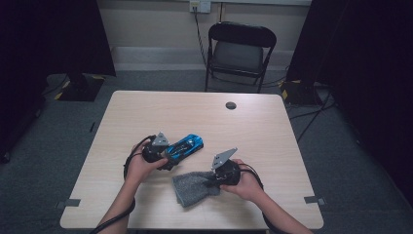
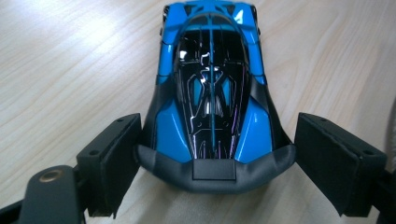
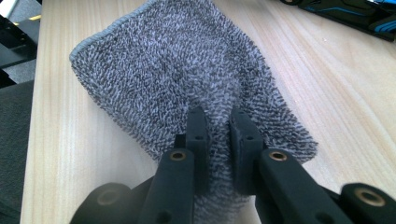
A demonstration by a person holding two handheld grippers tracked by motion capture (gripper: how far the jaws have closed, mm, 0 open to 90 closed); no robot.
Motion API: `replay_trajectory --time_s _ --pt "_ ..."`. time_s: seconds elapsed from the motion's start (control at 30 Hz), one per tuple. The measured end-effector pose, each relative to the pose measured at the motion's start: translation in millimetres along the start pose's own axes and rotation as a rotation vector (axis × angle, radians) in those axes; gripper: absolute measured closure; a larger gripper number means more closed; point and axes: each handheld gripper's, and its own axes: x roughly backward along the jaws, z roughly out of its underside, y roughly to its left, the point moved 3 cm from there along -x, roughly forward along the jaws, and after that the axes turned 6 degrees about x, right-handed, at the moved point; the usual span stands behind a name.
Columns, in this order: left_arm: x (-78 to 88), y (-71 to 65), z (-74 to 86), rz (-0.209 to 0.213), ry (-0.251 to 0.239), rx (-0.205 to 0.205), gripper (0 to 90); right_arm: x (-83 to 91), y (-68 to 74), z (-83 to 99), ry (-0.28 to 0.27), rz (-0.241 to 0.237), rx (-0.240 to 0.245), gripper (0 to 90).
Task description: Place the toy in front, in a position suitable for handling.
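While the left gripper [image 1: 168, 155] sits a little left of the table's [image 1: 146, 107] middle, its jaws stand wide open on either side of the car's [image 1: 186, 145] dark bumper end. Seen from the left gripper [image 2: 215, 163] view, the car [image 2: 212, 93] lies between the two pads [image 2: 112, 163]: the one on the left of that view is just beside the bumper corner, perhaps touching it, and the other stands a little apart from the opposite corner, so nothing is clamped. From there the blue and black car points away from the gripper, toward the far right corner of the table in the high view, and rests on the bare wood [image 2: 70, 70]. Nearer the front edge, slightly right of centre, the right gripper [image 1: 214, 181] has its jaws drawn close together on the cloth [image 1: 192, 187]. Its own view shows the right gripper [image 3: 217, 135] pinching a raised fold of the grey, nubby cloth [image 3: 173, 65] between the fingers [image 3: 198, 133], near the cloth's closest edge; the rest spreads flat on the table [image 3: 355, 107] ahead of the jaws, with its hemmed border farthest from them. Car and cloth lie near each other without touching, the cloth toward the front edge and the car behind it.
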Motion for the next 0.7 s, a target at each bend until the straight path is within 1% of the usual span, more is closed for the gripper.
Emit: replay_trajectory --time_s 0.03,0.07,0.1,0.13,0.23,0.27,0.33,0.37,0.4,0.43,0.5,0.57,0.7 --pt "0.0 0.0 0.0 0.0 0.0 0.0 16.3 0.0 0.0 0.0 0.0 0.0 0.0 80.1" --pt "-4.6 0.7 1.3 0.002 -0.001 0.013 16.3 2.0 -1.4 1.0 -0.002 0.001 -0.003 80.1" --pt "-4.6 0.7 1.3 0.002 -0.001 0.013 16.3 2.0 -1.4 1.0 -0.002 0.001 -0.003 80.1" --pt "-8.6 1.9 2.6 0.004 -0.006 0.027 16.3 4.1 -2.8 2.9 -0.001 0.003 -0.006 80.1" --pt "-12.5 2.9 4.1 0.008 -0.008 0.025 15.6 6.7 -4.4 5.1 0.003 0.008 -0.009 80.1" --pt "-14.0 3.4 2.9 0.008 -0.007 0.04 15.8 9.6 -6.2 7.6 -0.004 0.011 -0.022 80.1" --pt "-14.9 2.6 1.8 0.011 -0.005 0.037 15.9 12.9 -7.3 10.3 0.0 0.02 -0.032 80.1" --pt "-14.9 2.6 1.8 0.011 -0.005 0.037 18.4 14.7 -7.8 11.7 -0.002 0.023 -0.036 80.1" --pt "-14.6 2.5 1.5 0.007 -0.014 0.042 23.4 16.4 -7.9 13.1 -0.005 0.021 -0.044 80.1" --pt "-14.2 4.3 1.2 -0.009 -0.02 0.045 23.4 16.4 -7.9 13.1 -0.005 0.021 -0.044 80.1" --pt "-14.4 2.7 1.2 -0.009 -0.019 0.049 23.9 22.3 -8.4 16.5 -0.011 0.027 -0.055 80.1" --pt "-14.5 1.5 1.5 -0.004 -0.021 0.062 24.0 27.4 -9.3 17.7 -0.014 0.035 -0.059 80.1" --pt "-14.2 1.2 1.7 -0.004 -0.02 0.063 24.1 35.3 -11.8 17.5 -0.019 0.049 -0.064 80.1"
